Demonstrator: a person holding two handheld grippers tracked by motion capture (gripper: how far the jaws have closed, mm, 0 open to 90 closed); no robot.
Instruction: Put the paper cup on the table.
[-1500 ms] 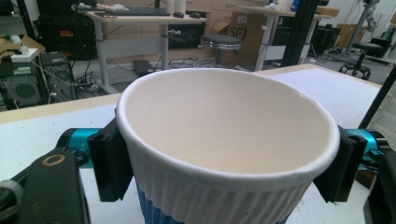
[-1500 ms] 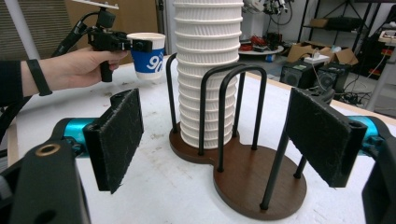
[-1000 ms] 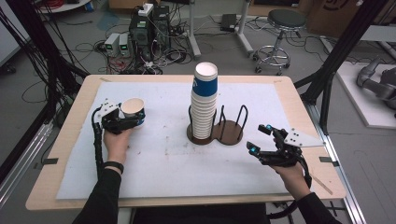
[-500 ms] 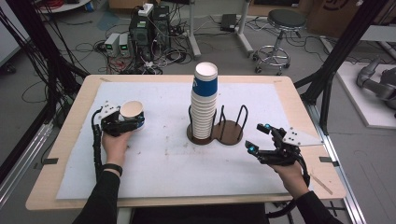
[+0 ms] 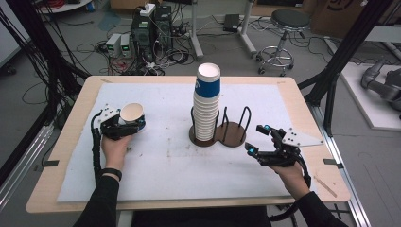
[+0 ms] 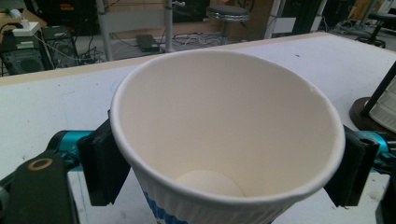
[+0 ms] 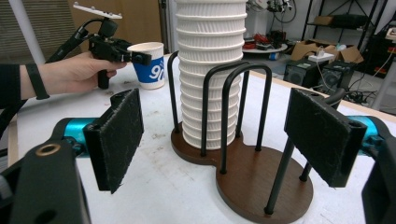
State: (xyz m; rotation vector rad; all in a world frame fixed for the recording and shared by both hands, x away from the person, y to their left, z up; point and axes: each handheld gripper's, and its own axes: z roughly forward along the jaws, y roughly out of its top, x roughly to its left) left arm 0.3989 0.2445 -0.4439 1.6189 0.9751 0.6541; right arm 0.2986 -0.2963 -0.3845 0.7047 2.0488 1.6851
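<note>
The left gripper sits at the left middle of the high view, at the left part of the white mat, with a single paper cup upright between its jaws. In the left gripper view the cup fills the centre, and the 2 black pads flank it just below the rim. The jaws have just been opening, so the pads seem to lie against the sides or barely off them; I cannot tell if they still press. The cup's base looks set on the mat, which suggests it is being let go there, standing on its own.

The right gripper rests at the lower right of the high view, jaws wide and empty. In the right gripper view its 2 pads frame the holder, a dark wooden base with black wire hoops. This gripper appears to be aimed at the holder, ready to reach in for another cup.

The tall stack of white ribbed cups stands in the holder's left bay at the centre of the high view, topped by a blue and white cup. The right bay is empty. The hoops keep the stack upright, so cups must lift straight off the top.

Beyond the table, at the top of the high view, are cables, computer boxes and a stool on the floor.
</note>
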